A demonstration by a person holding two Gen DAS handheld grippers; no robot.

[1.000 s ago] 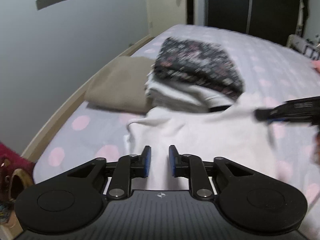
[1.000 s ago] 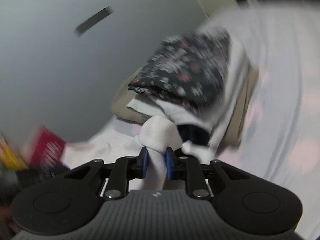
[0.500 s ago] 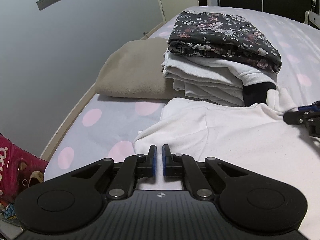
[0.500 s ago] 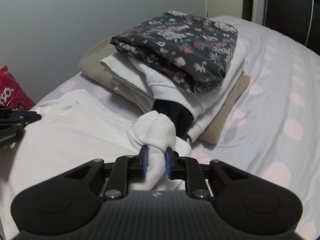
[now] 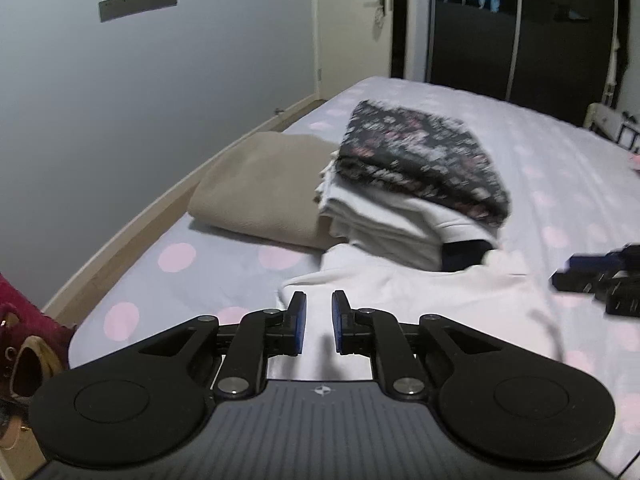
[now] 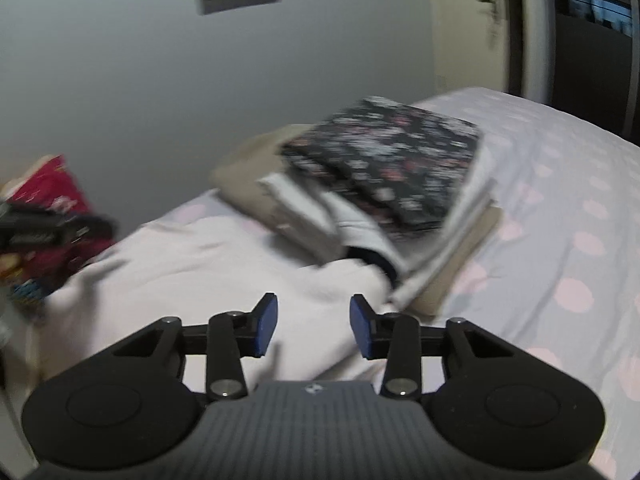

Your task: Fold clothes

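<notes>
Now: left gripper [image 5: 318, 322] hovers low over the near edge of the white sweatshirt-like garment [image 5: 420, 300] spread on the pale dotted bedsheet [image 5: 224, 276]. Blue-padded fingers [image 5: 298, 322] stand a narrow gap apart, nothing between them; half a second ago they were nearly closed. White cloth lies below and ahead of the tips.

Right gripper [image 6: 313, 326] sits above the garment's [image 6: 208, 264] right edge, angled toward the stack of folded clothes [image 6: 360, 216] topped by a dark floral piece [image 6: 396, 156]. Fingers [image 6: 267, 324] are spread wide, holding nothing. Half a second ago they pinched a bunched white fold; that fold is released and now lies on the bed, slumped against the stack, just beyond the tips.

Stack rests on a folded beige blanket [image 5: 260, 196]. Both views motion-blurred. A red bag [image 6: 52, 184] shows at left.
</notes>
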